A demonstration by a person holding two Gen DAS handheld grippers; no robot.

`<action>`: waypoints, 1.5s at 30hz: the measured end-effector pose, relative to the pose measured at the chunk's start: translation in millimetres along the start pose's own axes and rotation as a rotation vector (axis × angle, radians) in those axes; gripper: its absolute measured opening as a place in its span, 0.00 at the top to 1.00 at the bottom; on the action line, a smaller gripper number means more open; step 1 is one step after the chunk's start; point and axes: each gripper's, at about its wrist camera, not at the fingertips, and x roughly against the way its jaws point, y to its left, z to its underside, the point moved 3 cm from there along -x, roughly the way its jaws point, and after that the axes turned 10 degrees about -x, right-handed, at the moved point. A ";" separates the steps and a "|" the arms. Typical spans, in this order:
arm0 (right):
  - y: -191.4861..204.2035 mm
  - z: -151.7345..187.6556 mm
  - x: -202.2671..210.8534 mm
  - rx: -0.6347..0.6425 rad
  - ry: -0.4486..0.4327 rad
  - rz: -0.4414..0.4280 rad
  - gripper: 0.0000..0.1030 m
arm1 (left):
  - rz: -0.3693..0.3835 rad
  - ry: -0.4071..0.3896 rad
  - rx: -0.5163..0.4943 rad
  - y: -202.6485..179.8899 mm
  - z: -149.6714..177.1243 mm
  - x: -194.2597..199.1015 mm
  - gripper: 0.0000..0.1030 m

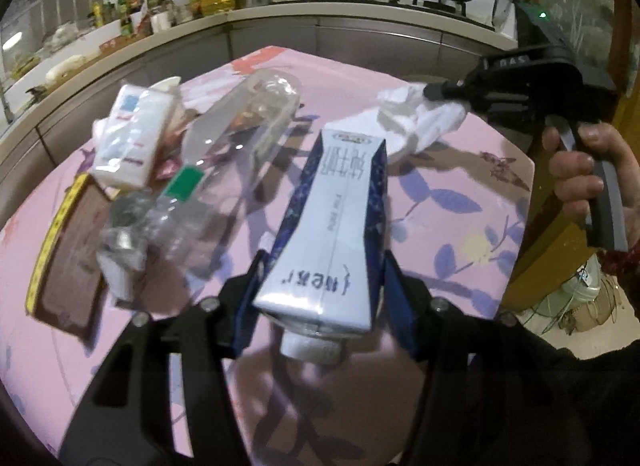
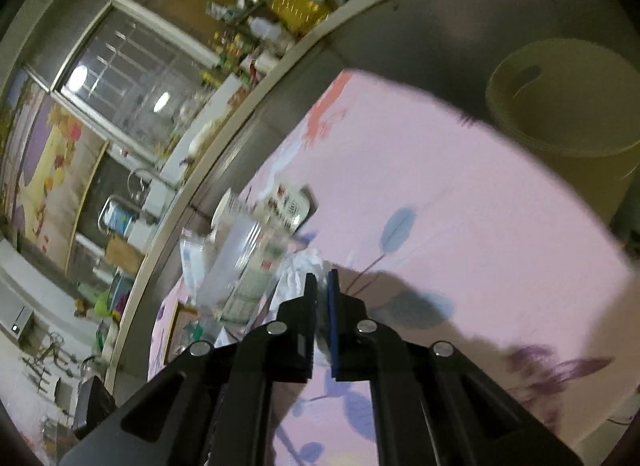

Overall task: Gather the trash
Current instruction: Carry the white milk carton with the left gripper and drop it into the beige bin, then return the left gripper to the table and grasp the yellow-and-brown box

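My left gripper point(image 1: 325, 262) is shut on a white and blue milk carton point(image 1: 332, 205), its blue pads pressing both sides and the cap end toward the camera. The carton hangs over the pink flowered tablecloth point(image 1: 460, 225). At the upper right of the left wrist view a hand point(image 1: 580, 173) holds my right gripper point(image 1: 434, 91), shut on a crumpled white tissue point(image 1: 416, 121). In the right wrist view the right gripper point(image 2: 322, 278) has its fingers together, with the tissue point(image 2: 298, 266) bunched at their tips.
A clear plastic bottle point(image 1: 244, 121), a small white carton point(image 1: 128, 137), crumpled clear plastic with a green label point(image 1: 160, 217) and a brown flat box point(image 1: 68, 254) lie on the left. A tan round bin point(image 2: 560, 117) stands beyond the table's far edge. Kitchen counters run behind.
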 end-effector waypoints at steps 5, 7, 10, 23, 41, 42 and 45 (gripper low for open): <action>-6.3 -18.7 15.1 -0.013 -0.048 -0.019 0.97 | 0.026 0.006 -0.004 -5.3 -17.8 -10.0 0.48; -6.2 -25.0 21.0 -0.012 -0.063 -0.028 0.97 | 0.037 -0.003 -0.009 -7.7 -29.4 -13.3 0.48; -8.2 -39.3 34.0 -0.006 -0.115 -0.037 0.97 | 0.051 -0.027 -0.035 -10.3 -55.0 -21.0 0.48; -85.4 -136.2 74.1 -0.086 -0.339 0.086 0.97 | 0.164 -0.062 -0.218 -68.8 -209.6 -120.7 0.49; -165.9 -153.2 63.0 -0.225 -0.351 0.078 0.48 | 0.207 0.030 -0.196 -109.9 -284.9 -218.0 0.33; -162.5 -153.0 63.6 -0.214 -0.356 0.080 0.48 | 0.200 0.021 -0.180 -104.0 -282.4 -209.9 0.33; -146.3 -151.7 69.4 -0.197 -0.384 0.054 0.48 | 0.195 -0.010 -0.120 -87.5 -275.2 -182.5 0.33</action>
